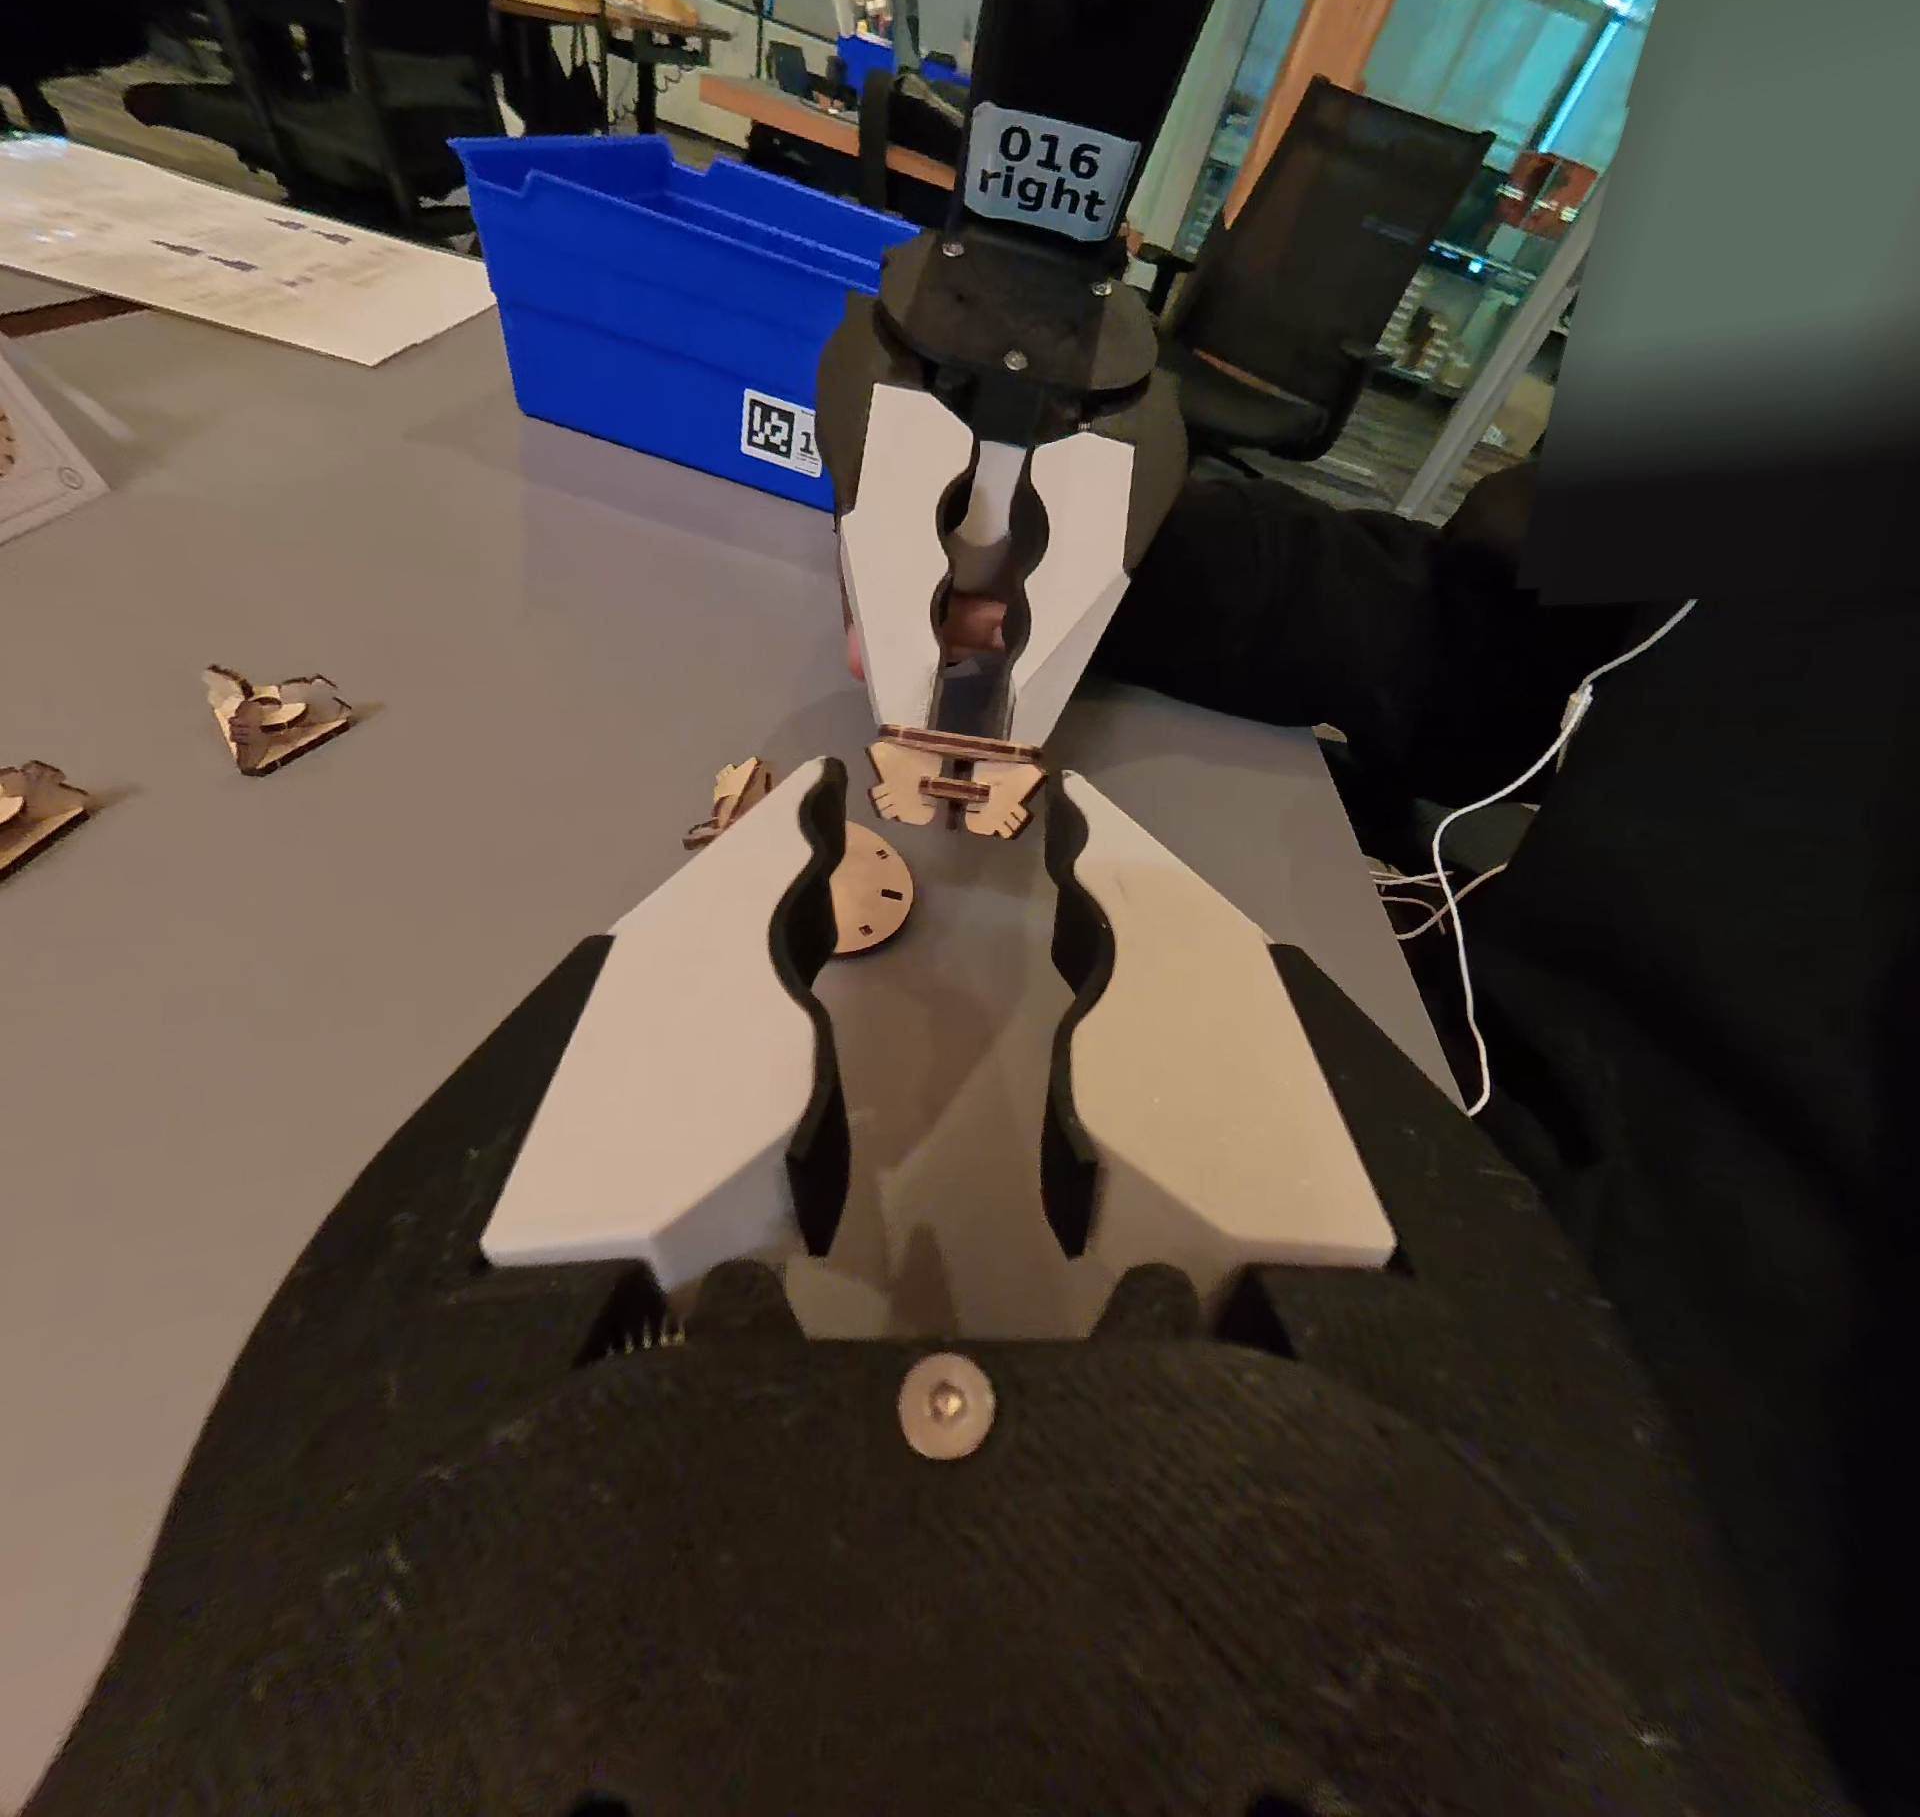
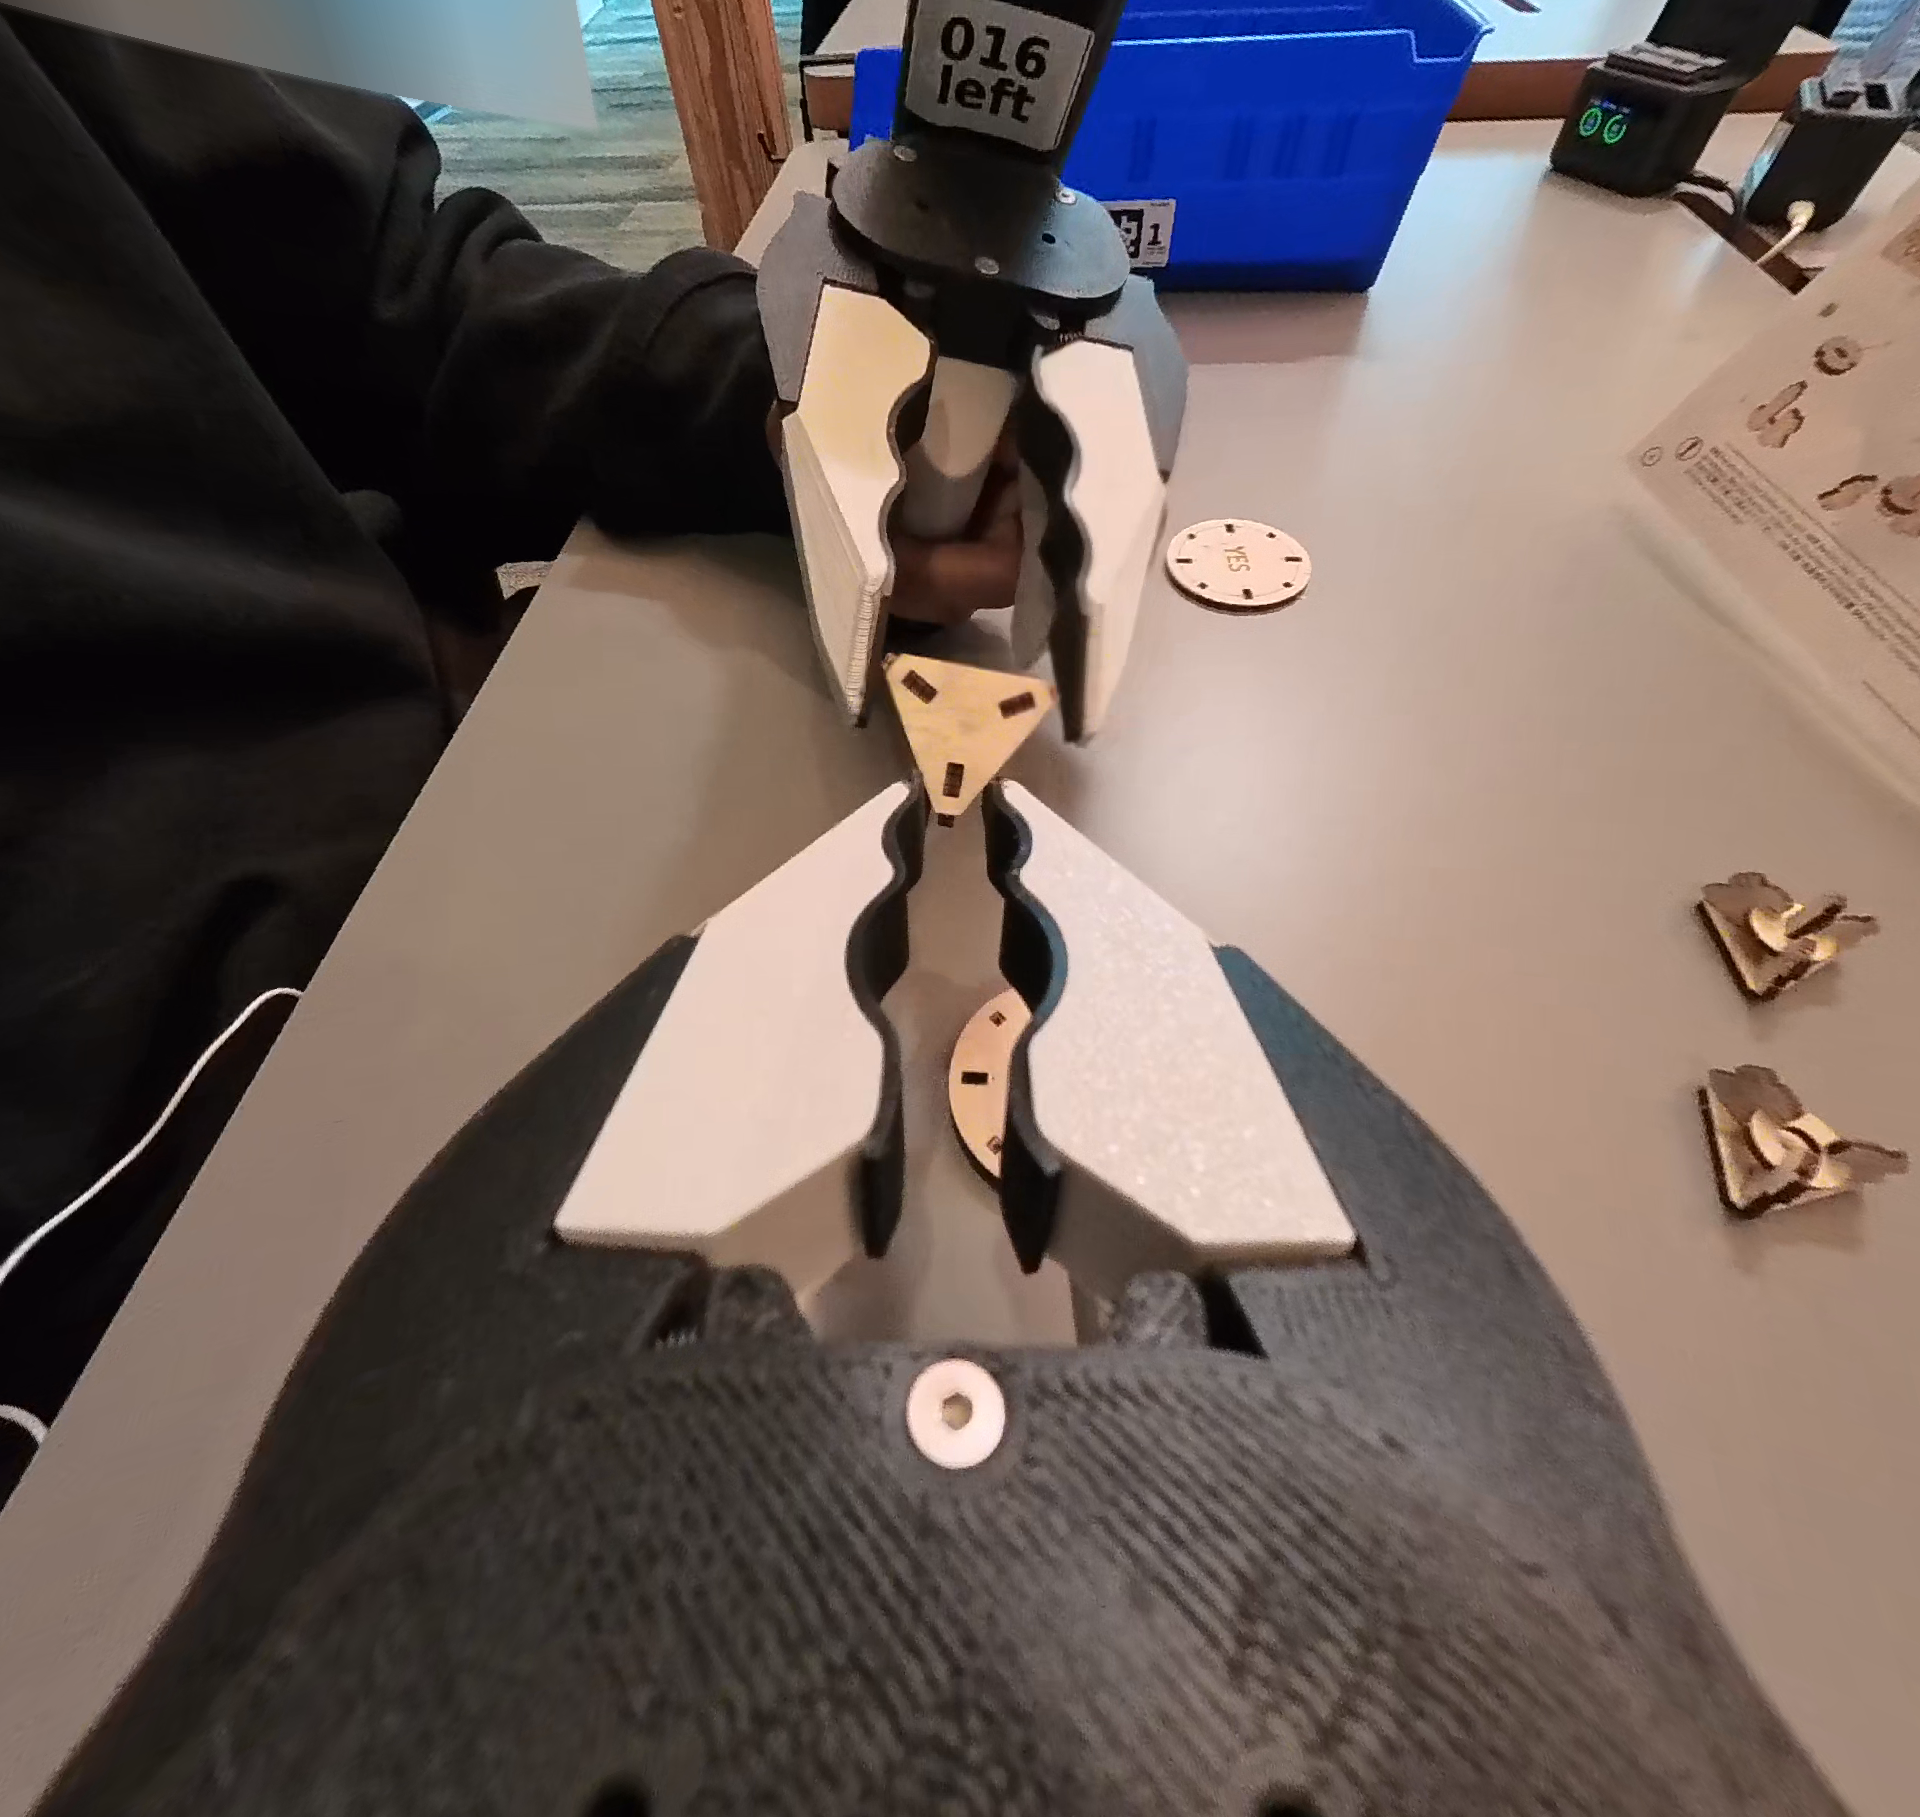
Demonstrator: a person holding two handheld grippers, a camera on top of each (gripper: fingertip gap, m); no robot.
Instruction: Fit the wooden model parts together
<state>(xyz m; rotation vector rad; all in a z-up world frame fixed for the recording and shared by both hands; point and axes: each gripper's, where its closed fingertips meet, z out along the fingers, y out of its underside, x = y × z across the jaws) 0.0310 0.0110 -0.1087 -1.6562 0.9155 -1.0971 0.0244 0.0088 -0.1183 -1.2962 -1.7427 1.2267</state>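
Note:
My right gripper (image 2: 954,796) is shut on one corner of a small wooden triangular piece (image 2: 966,718) and holds it just above the grey table (image 2: 1403,780). In the left wrist view the piece (image 1: 956,796) shows hand-shaped wooden parts slotted under its plate, hanging from the right gripper (image 1: 961,723). My left gripper (image 1: 951,785) is open, its fingertips (image 1: 831,791) standing on either side of the piece with a small gap. It faces the right gripper and shows in the right wrist view (image 2: 971,707). A wooden disc (image 1: 868,889) lies on the table under both grippers.
A blue bin (image 1: 644,313) stands behind the grippers. Similar wooden assemblies (image 2: 1777,936) (image 2: 1787,1154) and a second disc (image 2: 1236,562) lie on the table. An instruction sheet (image 2: 1818,479) and black chargers (image 2: 1631,115) sit at the far side. The table edge and a person's dark sleeve (image 2: 468,365) are close by. The grippers are tip to tip, or close to it.

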